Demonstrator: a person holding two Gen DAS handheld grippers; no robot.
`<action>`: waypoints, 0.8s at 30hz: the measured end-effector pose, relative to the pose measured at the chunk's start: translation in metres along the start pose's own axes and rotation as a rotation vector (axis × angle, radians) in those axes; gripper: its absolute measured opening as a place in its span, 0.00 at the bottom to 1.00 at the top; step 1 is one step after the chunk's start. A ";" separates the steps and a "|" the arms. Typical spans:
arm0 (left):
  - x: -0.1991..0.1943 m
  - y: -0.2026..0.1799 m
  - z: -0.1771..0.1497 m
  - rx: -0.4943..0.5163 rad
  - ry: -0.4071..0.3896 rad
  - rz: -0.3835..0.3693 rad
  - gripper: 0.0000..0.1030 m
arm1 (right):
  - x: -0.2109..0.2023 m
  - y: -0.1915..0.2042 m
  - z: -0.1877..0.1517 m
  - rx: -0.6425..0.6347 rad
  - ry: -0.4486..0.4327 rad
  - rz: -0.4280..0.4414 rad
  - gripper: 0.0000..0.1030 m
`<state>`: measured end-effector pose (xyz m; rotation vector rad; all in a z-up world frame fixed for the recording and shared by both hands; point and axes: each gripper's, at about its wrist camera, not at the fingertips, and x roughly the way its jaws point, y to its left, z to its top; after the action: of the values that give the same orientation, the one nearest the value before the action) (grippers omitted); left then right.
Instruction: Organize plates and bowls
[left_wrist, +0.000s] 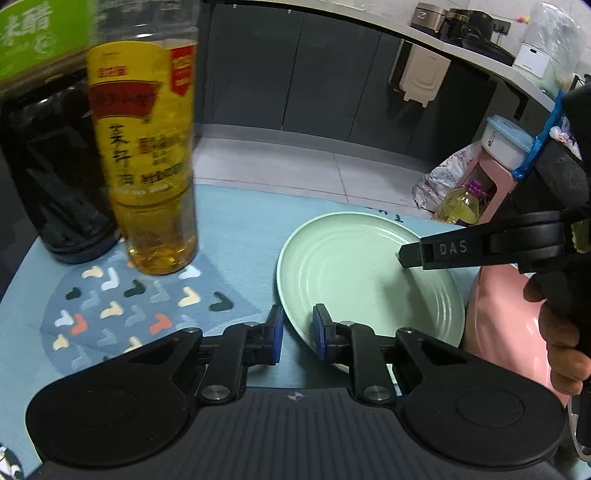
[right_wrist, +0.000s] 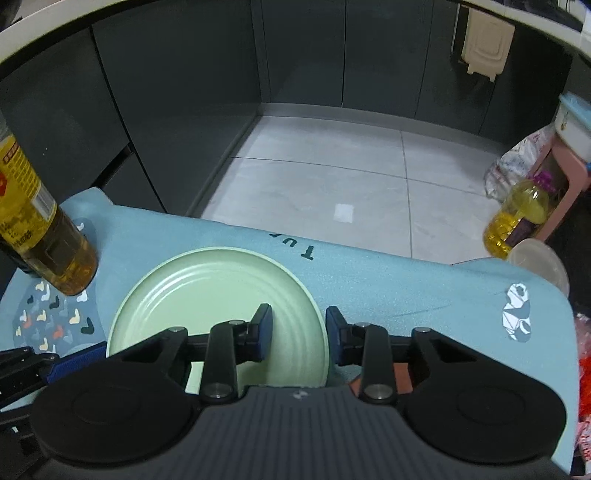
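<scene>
A pale green plate (left_wrist: 354, 280) lies flat on the blue table mat (left_wrist: 243, 229). My left gripper (left_wrist: 297, 334) is open, its jaws straddling the plate's near left rim. My right gripper (right_wrist: 298, 338) is open too, one jaw over the green plate (right_wrist: 207, 295) and one outside its right rim; it also shows in the left wrist view (left_wrist: 410, 254) reaching in over the plate from the right. A pink bowl (left_wrist: 506, 314) sits at the plate's right, partly hidden by the hand.
A yellow-labelled oil bottle (left_wrist: 151, 158) and a dark bottle (left_wrist: 48, 166) stand at the left of the mat, next to a patterned round coaster (left_wrist: 122, 306). A clear lidded container (right_wrist: 539, 262) sits at the mat's far right edge. The floor lies beyond the table edge.
</scene>
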<state>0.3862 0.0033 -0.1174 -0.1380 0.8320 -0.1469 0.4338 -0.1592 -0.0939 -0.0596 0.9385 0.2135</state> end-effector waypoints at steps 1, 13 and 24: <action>-0.003 0.002 0.000 0.000 -0.003 0.001 0.15 | -0.003 0.002 -0.001 -0.001 -0.003 0.005 0.25; -0.071 0.043 -0.012 0.014 -0.066 0.013 0.15 | -0.046 0.032 -0.018 0.059 -0.010 0.141 0.26; -0.129 0.080 -0.054 0.004 -0.092 0.041 0.15 | -0.085 0.087 -0.053 0.039 0.000 0.183 0.27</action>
<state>0.2665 0.1015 -0.0747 -0.1231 0.7423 -0.1024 0.3256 -0.0950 -0.0531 0.0626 0.9478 0.3646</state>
